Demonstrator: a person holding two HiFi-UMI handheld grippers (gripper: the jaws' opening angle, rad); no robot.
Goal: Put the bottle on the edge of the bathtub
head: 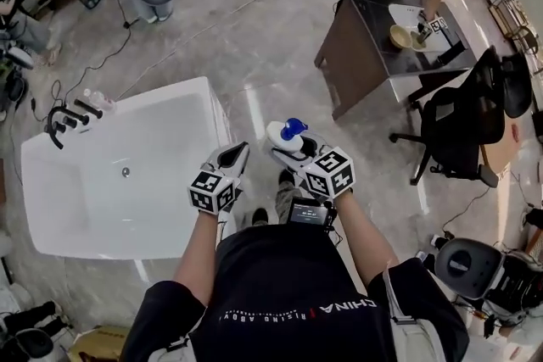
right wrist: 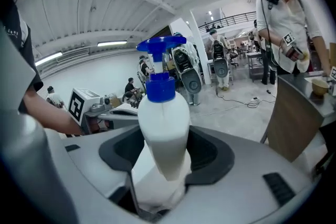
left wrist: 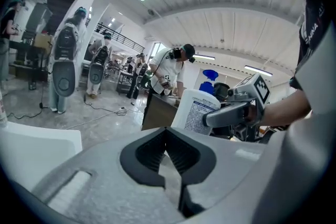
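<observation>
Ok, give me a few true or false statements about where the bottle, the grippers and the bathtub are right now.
1. The right gripper clamps a white bottle with a blue pump. True.
2. The bottle stands on the bathtub edge. False: it is held off the tub, to its right in the head view.
3. The left gripper carries a second bottle. False: nothing is between its jaws.
4. Black tap fittings sit at the bathtub's left end. True.

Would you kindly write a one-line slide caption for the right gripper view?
The right gripper clamps a white bottle by its lower body, its blue pump top pointing out past the jaws.
</observation>
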